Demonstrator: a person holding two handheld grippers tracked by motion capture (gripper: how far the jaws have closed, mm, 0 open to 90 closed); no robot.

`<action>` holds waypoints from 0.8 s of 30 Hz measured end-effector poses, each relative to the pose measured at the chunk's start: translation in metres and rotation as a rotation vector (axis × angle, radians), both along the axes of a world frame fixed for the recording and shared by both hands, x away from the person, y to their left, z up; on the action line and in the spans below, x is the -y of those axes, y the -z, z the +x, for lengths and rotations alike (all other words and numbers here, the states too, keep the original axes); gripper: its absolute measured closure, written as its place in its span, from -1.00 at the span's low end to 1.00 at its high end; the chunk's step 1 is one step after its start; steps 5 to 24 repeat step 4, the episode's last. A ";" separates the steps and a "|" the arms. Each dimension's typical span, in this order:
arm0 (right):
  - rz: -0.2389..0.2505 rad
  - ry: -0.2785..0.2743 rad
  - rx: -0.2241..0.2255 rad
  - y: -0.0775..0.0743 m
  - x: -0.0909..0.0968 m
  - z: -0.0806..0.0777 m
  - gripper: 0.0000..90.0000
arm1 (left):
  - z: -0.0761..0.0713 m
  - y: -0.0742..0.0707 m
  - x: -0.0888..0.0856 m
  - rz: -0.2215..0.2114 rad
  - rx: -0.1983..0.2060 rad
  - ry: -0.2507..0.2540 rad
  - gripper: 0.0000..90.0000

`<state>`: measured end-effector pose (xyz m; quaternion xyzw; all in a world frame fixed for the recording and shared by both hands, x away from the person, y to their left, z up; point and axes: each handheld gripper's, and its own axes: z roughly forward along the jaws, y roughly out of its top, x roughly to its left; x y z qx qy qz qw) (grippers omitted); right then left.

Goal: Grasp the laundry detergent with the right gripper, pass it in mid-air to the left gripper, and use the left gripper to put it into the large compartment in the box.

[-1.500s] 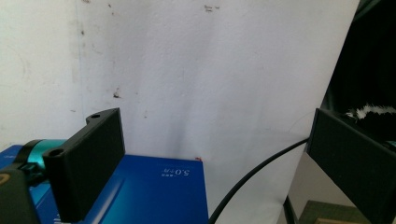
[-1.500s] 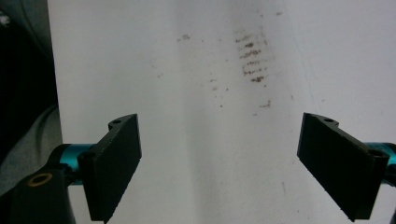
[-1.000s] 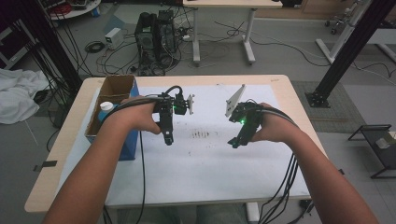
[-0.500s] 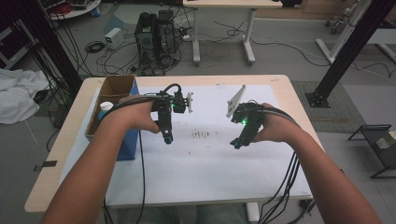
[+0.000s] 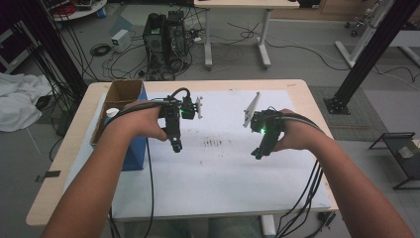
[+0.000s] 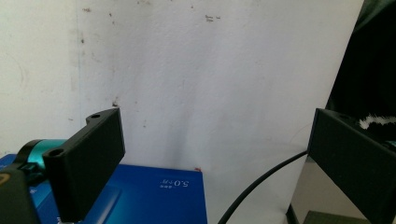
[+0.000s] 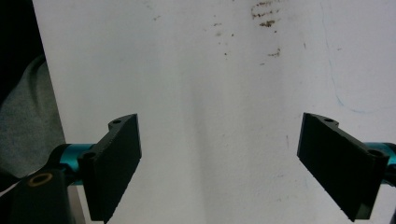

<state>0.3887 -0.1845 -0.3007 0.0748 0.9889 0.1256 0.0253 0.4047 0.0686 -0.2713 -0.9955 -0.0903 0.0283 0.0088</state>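
Two hand-held grippers hover over a white sheet (image 5: 223,171) that covers most of the wooden table (image 5: 57,173). In the high view my left gripper (image 5: 176,147) points down at the sheet's left middle, and my right gripper (image 5: 258,154) points down at its right middle. The left gripper view has my left gripper (image 6: 215,154) with its black jaws wide apart and nothing between them, above the sheet and a blue box (image 6: 154,196). Seen from its own camera, my right gripper (image 7: 219,163) is open too, with bare sheet between the jaws.
A blue box (image 5: 134,153) stands at the sheet's left edge, under the left forearm, with an open cardboard box (image 5: 121,93) behind it. Dark specks (image 5: 214,144) mark the sheet between the grippers. Cables (image 5: 302,193) trail off the near edge. Desks, a computer and wires crowd the floor beyond.
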 end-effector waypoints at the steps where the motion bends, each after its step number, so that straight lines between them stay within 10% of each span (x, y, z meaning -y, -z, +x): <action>1: 0.002 -0.002 0.001 0.000 0.001 0.001 -0.72 | 0.000 0.000 0.000 -0.003 -0.003 0.000 -0.91; 24: 0.012 0.008 0.006 0.000 0.001 0.000 -0.72 | 0.000 0.000 0.000 -0.007 -0.004 0.002 -0.91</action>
